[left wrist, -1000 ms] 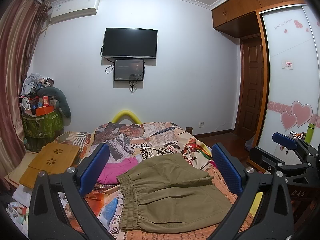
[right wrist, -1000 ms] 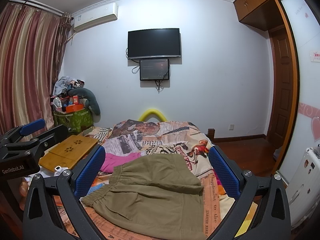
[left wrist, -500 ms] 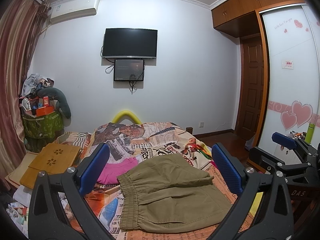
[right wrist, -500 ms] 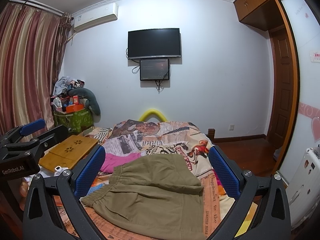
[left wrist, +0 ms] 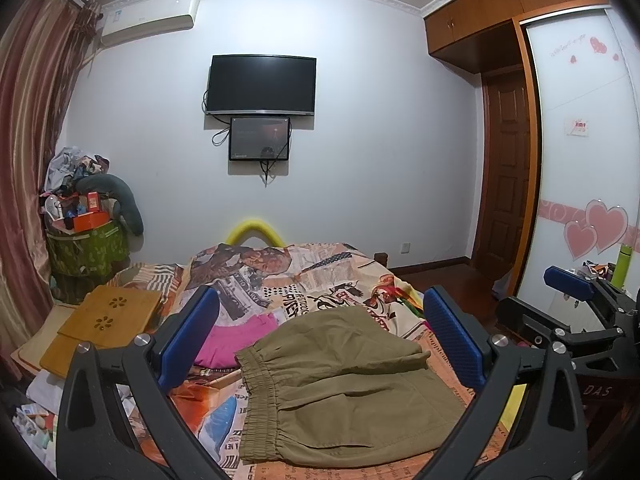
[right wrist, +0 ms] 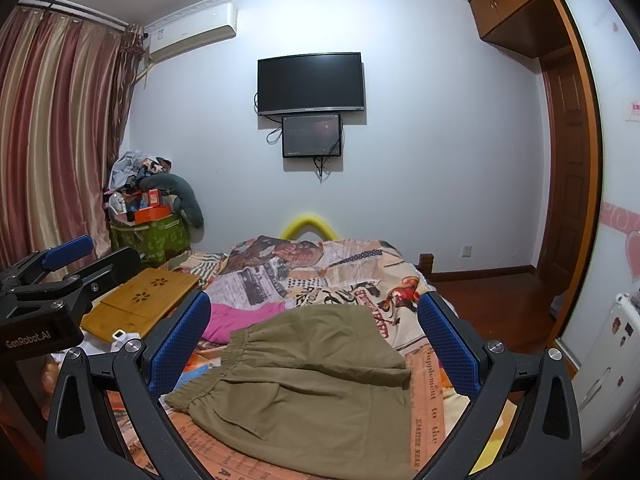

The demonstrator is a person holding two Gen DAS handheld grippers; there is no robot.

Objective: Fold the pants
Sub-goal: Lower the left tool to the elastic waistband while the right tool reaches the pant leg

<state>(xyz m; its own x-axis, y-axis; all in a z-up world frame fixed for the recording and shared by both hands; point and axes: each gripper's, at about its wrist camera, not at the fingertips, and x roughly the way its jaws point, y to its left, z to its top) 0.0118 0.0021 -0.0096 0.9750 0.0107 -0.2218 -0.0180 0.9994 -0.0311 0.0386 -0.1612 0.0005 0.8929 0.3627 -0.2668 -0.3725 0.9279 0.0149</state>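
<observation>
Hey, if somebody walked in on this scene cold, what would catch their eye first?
Probably the olive pants, lying partly folded on the busy newspaper-print bedspread right in front of both open grippers, the left gripper and the right gripper, neither touching the cloth. Next, the black TV mounted on the far wall, with a smaller screen just under it. A pink garment peeks out left of the pants.

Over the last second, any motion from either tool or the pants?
No visible change. Both the left tool and the right tool hang open above the bed, gripping nothing, framed as before. The olive pants lie folded in the same spot, the pink garment beside them.
</observation>
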